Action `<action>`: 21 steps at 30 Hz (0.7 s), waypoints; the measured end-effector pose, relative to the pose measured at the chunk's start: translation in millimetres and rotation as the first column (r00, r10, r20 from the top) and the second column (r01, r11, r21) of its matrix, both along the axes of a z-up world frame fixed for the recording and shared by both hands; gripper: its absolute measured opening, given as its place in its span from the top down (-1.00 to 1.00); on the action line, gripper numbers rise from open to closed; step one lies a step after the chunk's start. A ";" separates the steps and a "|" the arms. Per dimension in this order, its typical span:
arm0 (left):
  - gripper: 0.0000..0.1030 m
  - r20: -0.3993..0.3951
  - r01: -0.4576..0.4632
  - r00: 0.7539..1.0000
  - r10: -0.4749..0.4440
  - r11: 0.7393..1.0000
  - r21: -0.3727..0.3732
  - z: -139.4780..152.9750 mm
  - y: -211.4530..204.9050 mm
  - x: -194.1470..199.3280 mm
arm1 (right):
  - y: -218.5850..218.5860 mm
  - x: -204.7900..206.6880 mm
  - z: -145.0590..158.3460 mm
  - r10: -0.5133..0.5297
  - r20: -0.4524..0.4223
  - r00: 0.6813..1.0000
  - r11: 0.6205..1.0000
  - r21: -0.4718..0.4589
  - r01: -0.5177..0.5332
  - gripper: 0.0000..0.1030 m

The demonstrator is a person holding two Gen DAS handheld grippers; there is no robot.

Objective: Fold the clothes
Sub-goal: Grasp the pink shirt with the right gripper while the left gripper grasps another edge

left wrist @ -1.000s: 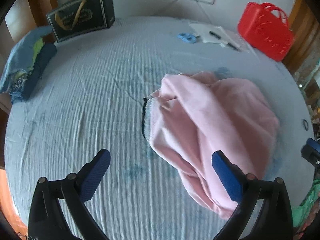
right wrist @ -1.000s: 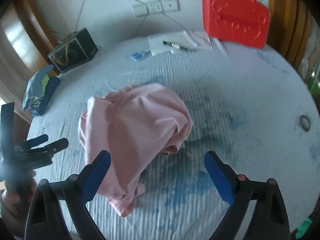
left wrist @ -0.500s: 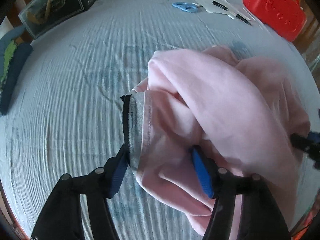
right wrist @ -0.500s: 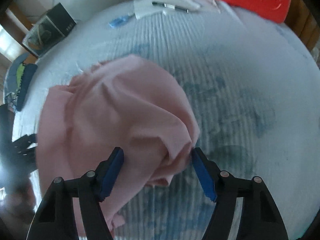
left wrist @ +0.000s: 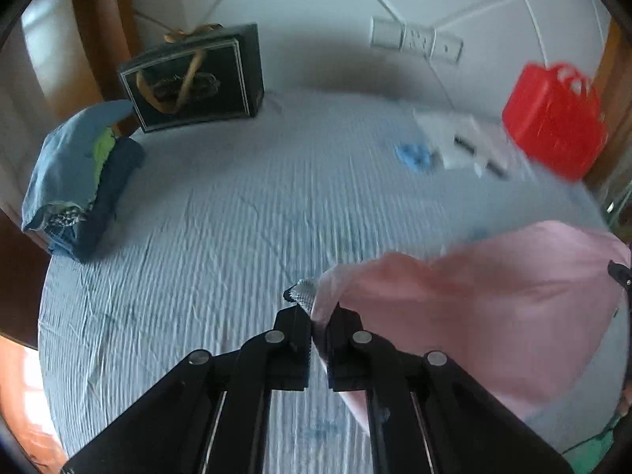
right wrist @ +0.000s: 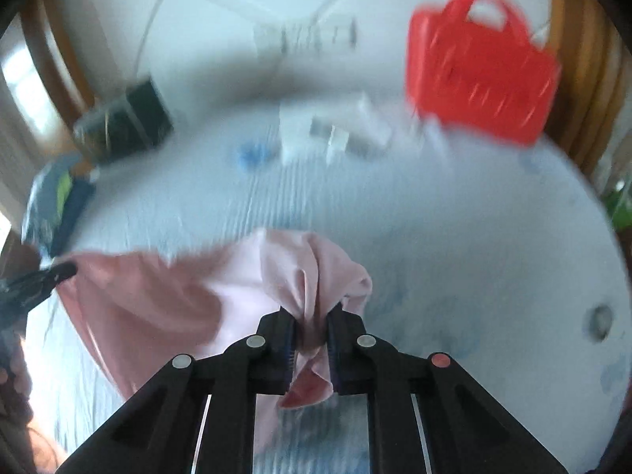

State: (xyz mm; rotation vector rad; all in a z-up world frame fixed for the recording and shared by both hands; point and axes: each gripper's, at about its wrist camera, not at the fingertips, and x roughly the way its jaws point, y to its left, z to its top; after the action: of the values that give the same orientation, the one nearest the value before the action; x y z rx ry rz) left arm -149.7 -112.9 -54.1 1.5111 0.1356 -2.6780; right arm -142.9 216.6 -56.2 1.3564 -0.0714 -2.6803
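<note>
Left gripper (left wrist: 319,337): jaws pressed together, pinching the grey-banded hem edge of the pink garment (left wrist: 474,308); the hem tip sticks out just past the jaws.
Right gripper (right wrist: 310,335): jaws pinching a bunched fold of the pink garment (right wrist: 158,304); a loose flap hangs down between them.
Pink garment: held at both ends, stretched between the two grippers above the near part of the bed; cloth sags in the middle. Contact with the sheet cannot be told.
Bed (left wrist: 237,217): pale blue ribbed sheet with faint blue stains.
Folded clothes (left wrist: 75,181): blue stack with a green layer, at the left edge of the bed.
Dark box (left wrist: 193,79): stands at the far left against the wall, a gold ribbon across its front.
Papers (left wrist: 462,138): far right, blurred, with a dark pen on them; a small blue object (left wrist: 414,154) lies just left.
Red basket (left wrist: 553,126): far right corner, upright, blurred.
Wall sockets (left wrist: 418,41): on the white wall behind the bed.
</note>
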 end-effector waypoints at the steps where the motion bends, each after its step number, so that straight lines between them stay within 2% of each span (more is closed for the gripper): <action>1: 0.84 0.004 0.001 1.000 -0.001 1.000 0.022 4.2 -6.4 -3.5 | 6.2 1.1 4.5 -0.015 -0.004 1.000 1.000 -0.011 0.015 0.62; 2: 0.78 0.039 0.009 0.999 -0.010 0.999 0.049 1.5 -10.7 -5.2 | 12.3 2.2 8.9 -0.030 -0.008 1.000 0.999 -0.023 0.030 0.39; 3: 0.75 0.066 0.011 0.998 -0.016 0.998 0.069 -1.0 -14.2 -2.7 | 18.5 3.3 13.4 -0.045 -0.012 0.999 0.998 -0.035 0.045 0.25; 4: 0.63 0.092 0.014 0.996 -0.022 0.996 0.087 -3.9 -16.7 0.1 | 24.7 4.5 17.9 -0.060 -0.015 0.998 0.997 -0.046 0.060 -0.07; 5: 0.36 0.104 0.018 0.994 -0.027 0.996 0.087 -9.8 -10.6 4.7 | 30.9 5.6 22.4 -0.076 -0.018 0.997 0.996 -0.058 0.074 -0.38; 6: 0.15 0.116 0.023 0.993 -0.033 0.996 0.088 -15.7 -4.4 9.4 | 37.0 6.7 26.8 -0.091 -0.022 0.996 0.994 -0.070 0.089 -0.51; 7: -0.34 0.128 0.027 0.991 -0.038 0.996 0.088 -21.6 1.7 14.1 | 41.6 15.1 24.8 -0.093 -0.014 0.996 0.993 -0.074 0.092 -0.66; 8: -0.72 0.140 0.031 0.989 -0.044 0.996 0.089 -27.6 7.9 18.7 | 45.8 25.3 21.2 -0.092 -0.005 0.996 0.993 -0.076 0.092 -0.67; 9: -0.78 0.152 0.036 0.987 -0.049 0.995 0.090 -33.5 14.1 23.4 | 50.1 30.5 16.6 -0.091 0.011 0.996 0.993 -0.076 0.092 -0.67; 16: -0.75 0.235 0.066 0.968 -0.087 0.993 0.097 -75.0 57.1 56.0 | 74.7 62.2 -45.7 -0.090 0.185 0.979 0.990 -0.094 0.109 -0.70; 21: -0.40 0.299 0.088 0.948 -0.111 0.992 0.090 -110.2 91.1 74.9 | 98.0 72.0 -64.2 -0.108 0.222 0.969 0.987 -0.092 0.131 -0.70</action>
State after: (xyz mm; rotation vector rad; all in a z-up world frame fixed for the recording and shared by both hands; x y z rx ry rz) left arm -74.8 -21.8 -164.3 1.9811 0.1478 -2.4962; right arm -70.9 314.6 -120.4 1.6526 -0.3241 -2.5677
